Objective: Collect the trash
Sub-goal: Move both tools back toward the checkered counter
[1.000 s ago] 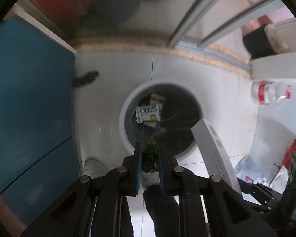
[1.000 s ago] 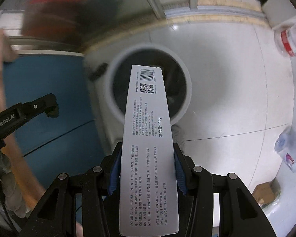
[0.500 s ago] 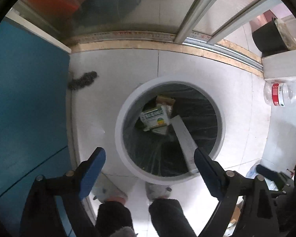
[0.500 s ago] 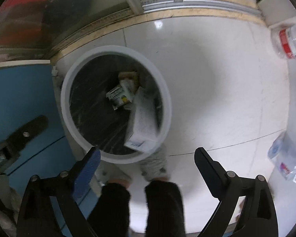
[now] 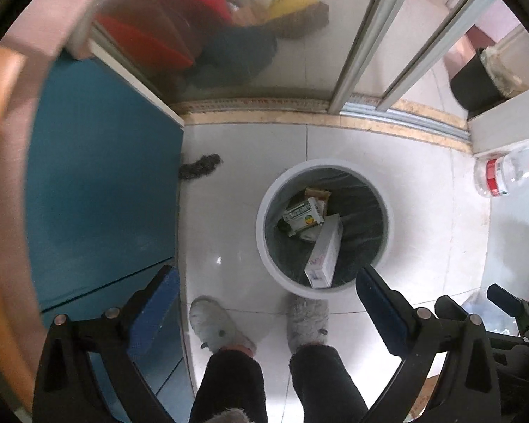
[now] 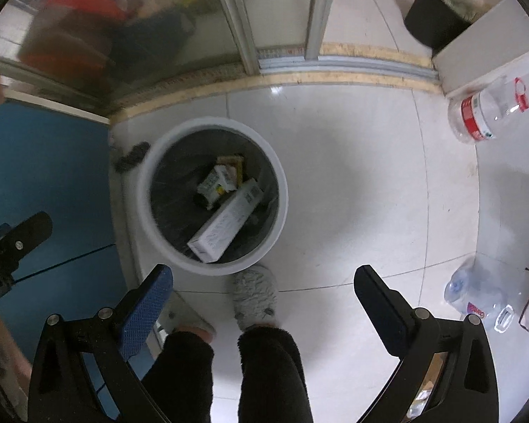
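Trash bin [image 5: 264, 218] stands on the floor tiles, holding a long white box [image 5: 323, 251] and a green-and-white carton [image 5: 302, 214]. Left gripper [image 5: 264, 282] and right gripper [image 6: 262, 280] both gape wide, holding nothing.

White bin [image 5: 264, 243], white carton [image 5: 324, 252]

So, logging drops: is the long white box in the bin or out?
In. The long white box leans inside the bin, beside other packets.

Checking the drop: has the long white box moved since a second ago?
Yes. The long white box left the right gripper and now lies inside the white bin.
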A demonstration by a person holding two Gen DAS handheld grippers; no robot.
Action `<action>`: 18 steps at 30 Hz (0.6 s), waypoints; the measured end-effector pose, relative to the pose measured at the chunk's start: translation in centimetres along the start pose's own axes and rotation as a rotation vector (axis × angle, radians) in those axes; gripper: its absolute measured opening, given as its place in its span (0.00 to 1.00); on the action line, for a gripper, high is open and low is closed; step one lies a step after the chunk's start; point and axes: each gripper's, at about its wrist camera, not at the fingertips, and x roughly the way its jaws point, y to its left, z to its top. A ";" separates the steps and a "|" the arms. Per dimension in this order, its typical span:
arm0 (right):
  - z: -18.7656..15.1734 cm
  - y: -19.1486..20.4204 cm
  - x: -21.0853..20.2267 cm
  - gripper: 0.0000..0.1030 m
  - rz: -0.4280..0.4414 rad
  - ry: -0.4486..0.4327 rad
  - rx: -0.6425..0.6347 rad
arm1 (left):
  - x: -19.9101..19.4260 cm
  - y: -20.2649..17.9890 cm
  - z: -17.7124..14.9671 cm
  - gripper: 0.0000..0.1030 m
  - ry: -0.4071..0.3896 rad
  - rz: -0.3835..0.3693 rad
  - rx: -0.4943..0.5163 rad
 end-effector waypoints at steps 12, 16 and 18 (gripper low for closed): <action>-4.9 0.8 -21.4 1.00 0.018 -0.143 -0.060 | -19.1 0.4 -4.2 0.99 -0.102 -0.036 -0.015; -6.4 0.7 -28.5 1.00 0.034 -0.196 -0.058 | -25.4 0.5 -5.6 0.99 -0.155 -0.066 -0.023; -7.1 0.9 -31.1 1.00 0.033 -0.221 -0.069 | -27.7 0.6 -6.1 0.99 -0.183 -0.079 -0.030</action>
